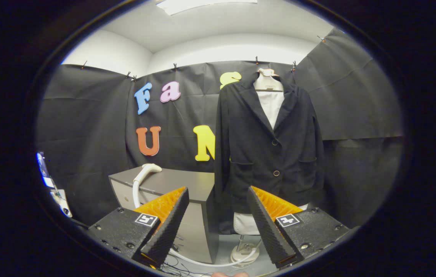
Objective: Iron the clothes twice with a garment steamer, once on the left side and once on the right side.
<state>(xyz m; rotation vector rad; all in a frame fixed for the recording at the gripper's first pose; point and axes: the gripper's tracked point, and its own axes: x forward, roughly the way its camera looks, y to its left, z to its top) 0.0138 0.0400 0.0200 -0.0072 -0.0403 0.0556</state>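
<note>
1. Gripper released: my two fingers stand well apart with nothing between them, and past the gap I see the near corner of a grey cabinet and the hem of the jacket.

2. The clothes to be ironed are a dark jacket hung over a pale dress form, far ahead and a little right of my fingers, against the black cloth wall. It hangs upright, buttoned at the front, and its lower edge sits just beyond my right finger.

3. The garment steamer's head lies on top of the cabinet at the cabinet's far left end, beyond my left finger. Its white hose drops down the cabinet's front and a white line runs along the floor toward the round base under the dress form; whether that is the same hose I cannot tell for sure.

4. I judge the task barely begun: the steamer is untouched and neither side of the jacket has been pressed. The step in hand is the reach for the steamer.

5. The next move calls for swinging left and forward to the cabinet top, keeping the fingers spread, straddling the steamer's handle and closing firmly on it. The hose may tug or snag on the cabinet edge as it lifts.
</note>
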